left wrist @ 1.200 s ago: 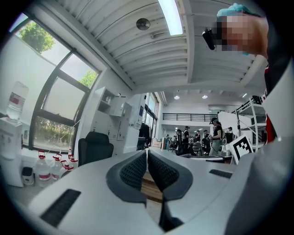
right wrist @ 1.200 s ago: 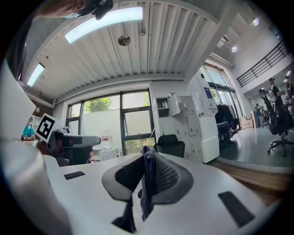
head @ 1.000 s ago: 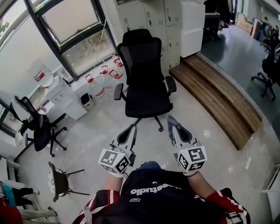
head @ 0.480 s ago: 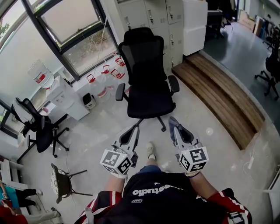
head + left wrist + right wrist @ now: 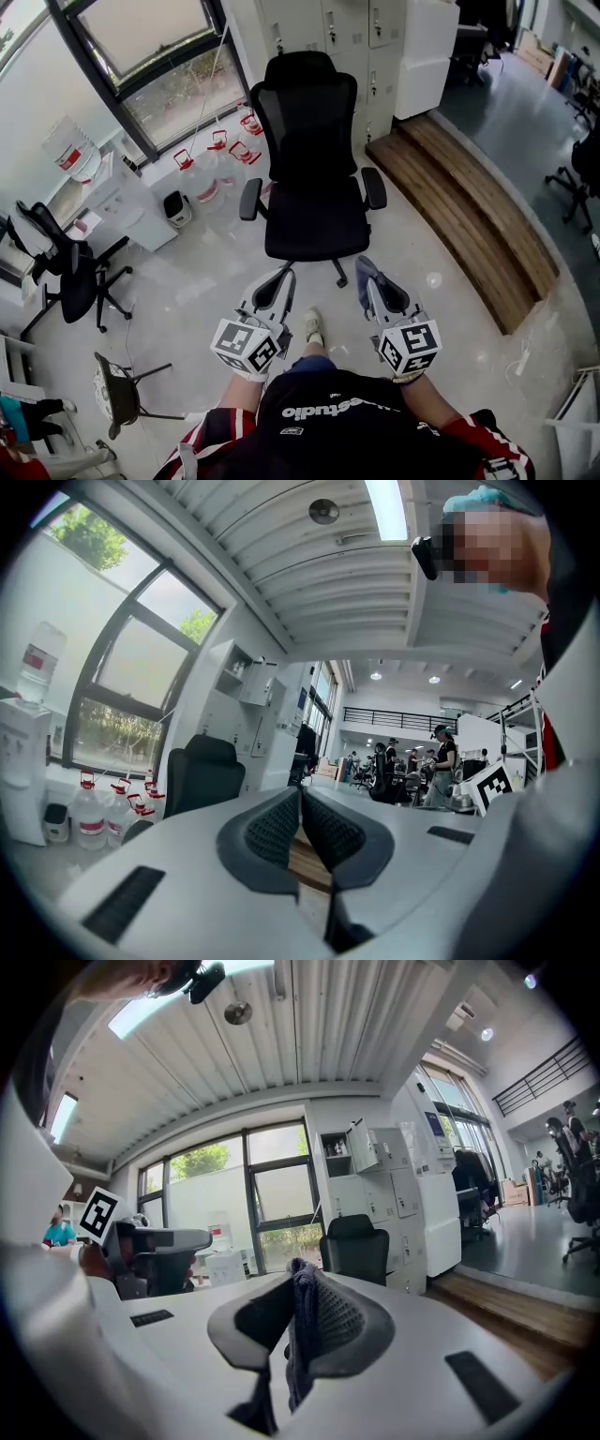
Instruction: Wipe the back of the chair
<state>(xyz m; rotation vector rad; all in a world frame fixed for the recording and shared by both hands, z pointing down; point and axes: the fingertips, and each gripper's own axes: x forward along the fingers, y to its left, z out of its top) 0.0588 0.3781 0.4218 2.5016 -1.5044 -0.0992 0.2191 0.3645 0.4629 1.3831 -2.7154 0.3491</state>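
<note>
Left gripper point(image 5: 279, 278): we held it low in front of us, its jaws pressed together at the tips with nothing between them.
Right gripper point(image 5: 366, 272): we kept it clenched on a dark grey-blue cloth point(image 5: 300, 1321); a fold poked past the tips and the rest hung down between the pads.
Office chair point(image 5: 314, 169): the black mesh-backed chair stood on the pale floor ahead of both grippers and apart from them. Its seat faced us and its back was turned toward the window and the lockers point(image 5: 342, 28).
Our shoe point(image 5: 312, 325): it showed on the floor between the two grippers.
Left side: water bottles point(image 5: 211, 169) stood under the window, beside a white water dispenser point(image 5: 122, 202); a second black chair point(image 5: 70, 272) stood further left.
Right side: a wooden step point(image 5: 459, 197) ran along the floor.
</note>
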